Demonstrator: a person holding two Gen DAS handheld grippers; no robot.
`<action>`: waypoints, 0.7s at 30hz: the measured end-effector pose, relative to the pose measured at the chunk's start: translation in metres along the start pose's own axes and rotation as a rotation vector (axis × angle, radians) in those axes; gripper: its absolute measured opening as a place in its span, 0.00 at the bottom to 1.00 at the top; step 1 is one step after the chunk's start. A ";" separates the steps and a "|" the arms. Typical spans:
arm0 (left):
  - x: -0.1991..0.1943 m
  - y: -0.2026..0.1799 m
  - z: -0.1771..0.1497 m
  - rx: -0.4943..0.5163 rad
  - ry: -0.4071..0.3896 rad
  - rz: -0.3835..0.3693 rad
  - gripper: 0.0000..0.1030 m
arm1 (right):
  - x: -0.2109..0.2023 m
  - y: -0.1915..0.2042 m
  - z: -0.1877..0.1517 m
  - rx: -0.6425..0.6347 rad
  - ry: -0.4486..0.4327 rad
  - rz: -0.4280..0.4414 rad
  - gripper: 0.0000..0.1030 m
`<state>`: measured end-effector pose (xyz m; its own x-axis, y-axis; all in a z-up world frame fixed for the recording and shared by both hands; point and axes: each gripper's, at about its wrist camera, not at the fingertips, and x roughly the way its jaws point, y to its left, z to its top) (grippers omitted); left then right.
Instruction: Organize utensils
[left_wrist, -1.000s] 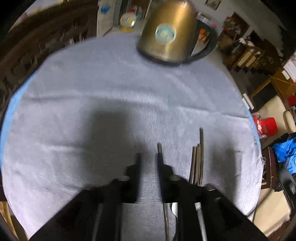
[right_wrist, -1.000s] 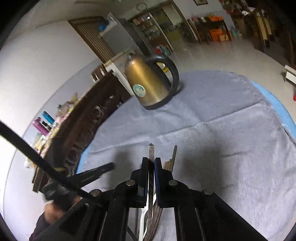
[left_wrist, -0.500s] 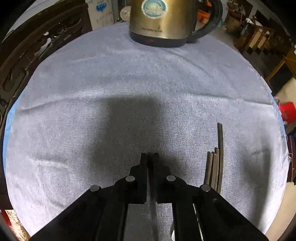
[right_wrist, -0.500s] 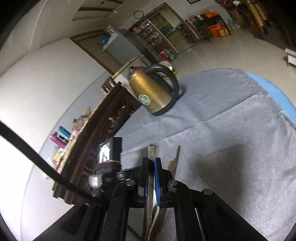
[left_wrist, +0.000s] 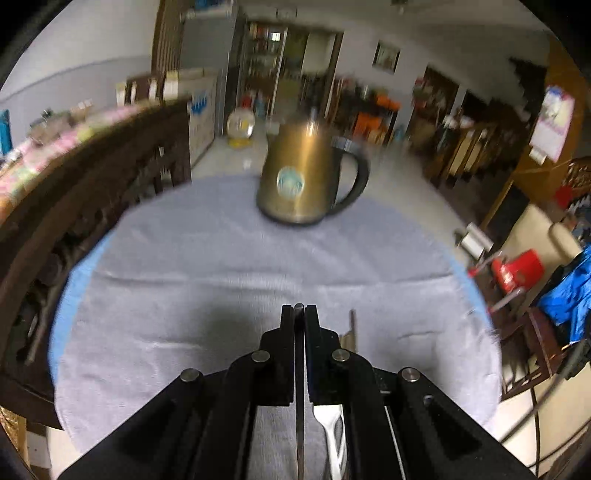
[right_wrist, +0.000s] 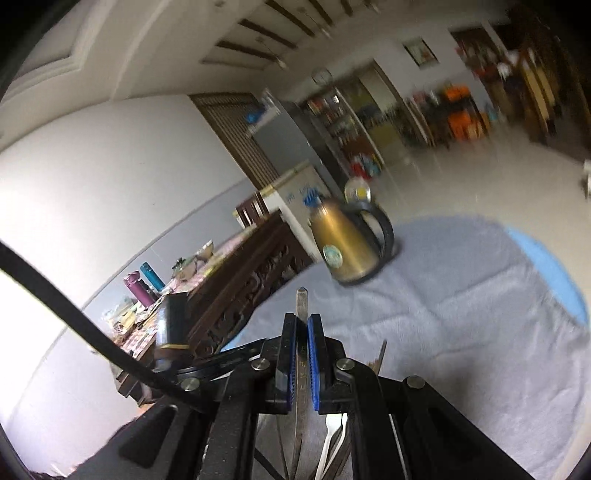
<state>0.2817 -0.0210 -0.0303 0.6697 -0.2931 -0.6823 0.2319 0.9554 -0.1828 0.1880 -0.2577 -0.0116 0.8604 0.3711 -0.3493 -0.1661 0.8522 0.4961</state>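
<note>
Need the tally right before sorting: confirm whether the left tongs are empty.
No, the left tongs are clamped shut on a thin flat utensil handle running between the fingers above the grey cloth.

dim indoor light | motion blur | fisheye edge warp | dark corner vignette

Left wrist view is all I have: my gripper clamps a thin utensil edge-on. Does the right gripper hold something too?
Observer: Yes. The right gripper is shut on a flat metal handle, whose end sticks out past the fingertips.
Operator: Where does that end point?
Observer: Roughly toward the gold kettle, which stands on the grey cloth.
Operator: Are its pads black like mine?
Observer: No, the pads are blue.
</note>
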 end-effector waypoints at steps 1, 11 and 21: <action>-0.024 0.000 0.000 -0.001 -0.042 -0.009 0.05 | -0.009 0.011 0.000 -0.030 -0.026 -0.008 0.07; -0.147 -0.021 -0.004 0.014 -0.271 -0.087 0.05 | -0.086 0.093 -0.016 -0.188 -0.167 -0.007 0.07; -0.187 -0.042 -0.048 0.056 -0.303 -0.154 0.05 | -0.092 0.120 -0.056 -0.284 -0.123 -0.059 0.07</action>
<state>0.1122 -0.0045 0.0709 0.8009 -0.4389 -0.4074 0.3791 0.8982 -0.2225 0.0621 -0.1686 0.0351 0.9217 0.2849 -0.2632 -0.2271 0.9465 0.2294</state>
